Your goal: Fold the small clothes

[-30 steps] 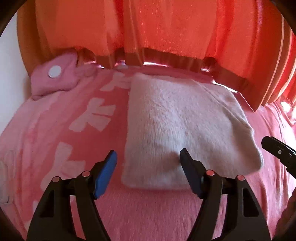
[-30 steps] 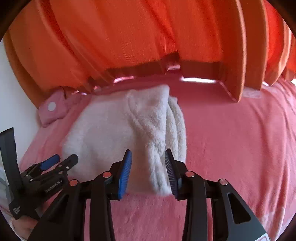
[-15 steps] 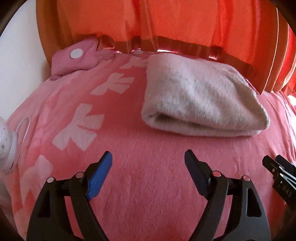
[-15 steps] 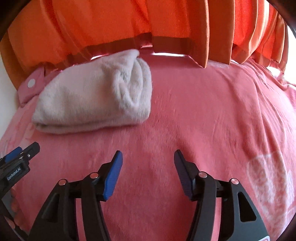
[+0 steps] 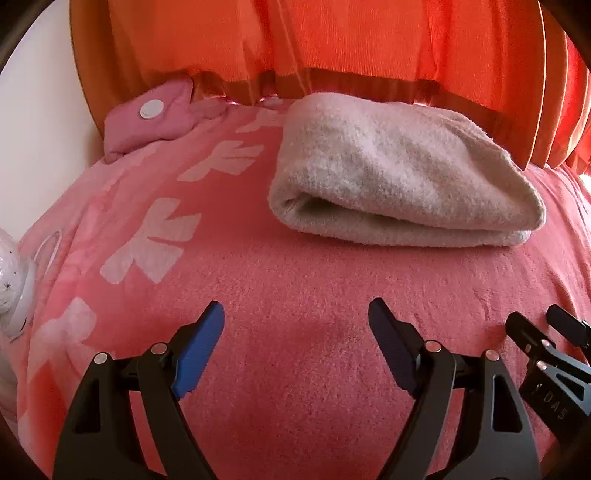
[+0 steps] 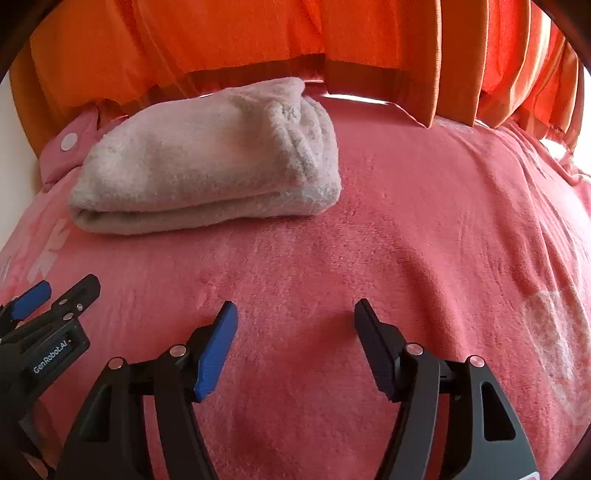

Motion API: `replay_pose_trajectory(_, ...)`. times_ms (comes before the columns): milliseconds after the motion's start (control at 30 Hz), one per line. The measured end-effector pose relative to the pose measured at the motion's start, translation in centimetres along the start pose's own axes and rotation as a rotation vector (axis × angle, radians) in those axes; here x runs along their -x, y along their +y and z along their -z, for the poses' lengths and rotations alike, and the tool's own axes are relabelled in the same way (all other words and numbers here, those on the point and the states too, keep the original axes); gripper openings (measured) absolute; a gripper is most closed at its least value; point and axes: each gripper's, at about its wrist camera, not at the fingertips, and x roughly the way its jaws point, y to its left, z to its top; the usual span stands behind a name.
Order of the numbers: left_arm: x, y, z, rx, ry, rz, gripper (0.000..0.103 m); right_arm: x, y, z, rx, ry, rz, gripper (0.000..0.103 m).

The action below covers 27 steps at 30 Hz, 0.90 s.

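Partly cropped white object (image 5: 9,280) leftward

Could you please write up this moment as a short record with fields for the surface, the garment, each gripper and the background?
surface: pink fleece blanket with pale bow prints
garment: white fluffy garment, folded, lying flat on the blanket
left gripper: open, nothing between the jaws, short of the garment
right gripper: jaws opening, nothing between them, short of the garment
background: orange curtain; pink snap-button item beside the garment
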Motion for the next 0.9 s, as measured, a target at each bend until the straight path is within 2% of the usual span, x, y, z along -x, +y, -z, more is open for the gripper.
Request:
replay_pose_trajectory(200, -0.3, -0.1, 0.4, 0.035, 0.013, 0.01, 0.078, 0.3, 0.4, 0.4, 0.011, -0.006, -0.004, 0.064)
replay_pose_trajectory(533, -0.4, -1.1, 0.8, -0.003, -0.003, -0.013, 0.078, 0.3, 1.4, 0.8, 0.05, -0.022, 0.002, 0.064)
replay_pose_trajectory(900, -0.2, -1.7, 1.0, -0.025, -0.013, -0.003, 0.079, 0.3, 1.7, 0.8, 0.045, -0.023, 0.007, 0.065)
